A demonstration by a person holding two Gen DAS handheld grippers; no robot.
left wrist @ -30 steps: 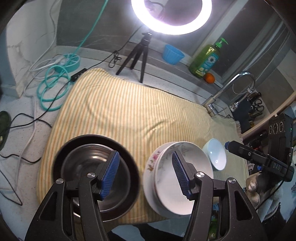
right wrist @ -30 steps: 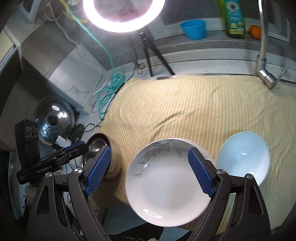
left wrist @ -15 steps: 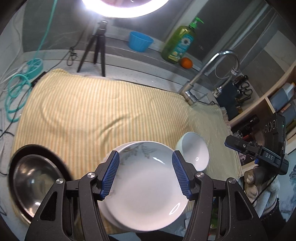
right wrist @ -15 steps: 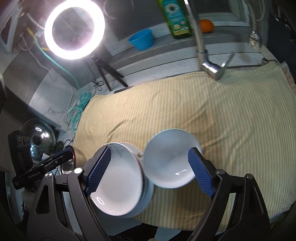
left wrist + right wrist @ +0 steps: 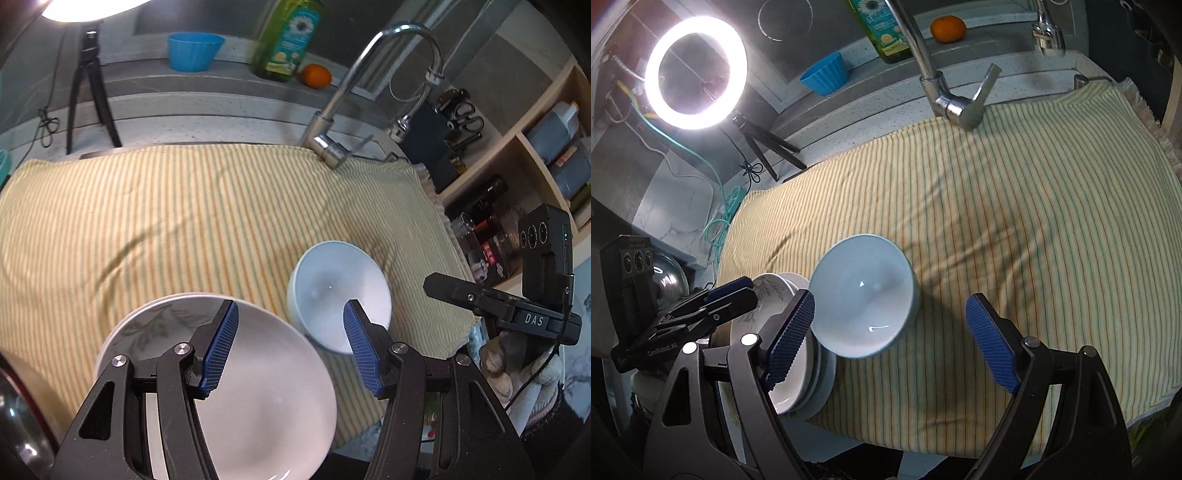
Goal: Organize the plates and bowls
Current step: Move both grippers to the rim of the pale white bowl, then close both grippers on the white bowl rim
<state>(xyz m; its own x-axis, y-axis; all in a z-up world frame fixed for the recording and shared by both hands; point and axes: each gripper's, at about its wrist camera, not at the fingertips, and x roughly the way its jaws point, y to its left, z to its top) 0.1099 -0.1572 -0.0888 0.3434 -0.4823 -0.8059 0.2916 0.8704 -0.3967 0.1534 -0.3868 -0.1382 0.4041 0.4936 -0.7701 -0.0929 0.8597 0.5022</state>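
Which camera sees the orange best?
The right wrist view. There the orange sits whole and sharp on the ledge behind the tap, with nothing in front of it. The left wrist view shows it too, but smaller and blurrier, beside the green bottle.

We see a yellow cloth (image 5: 1015, 206) with thin green and orange stripes. On it sit a pale blue bowl (image 5: 864, 295) and white plates (image 5: 258, 398) with grey leaf sprigs. At twelve o'clock stand a bright blue cup (image 5: 195, 51) and an orange (image 5: 948, 28).
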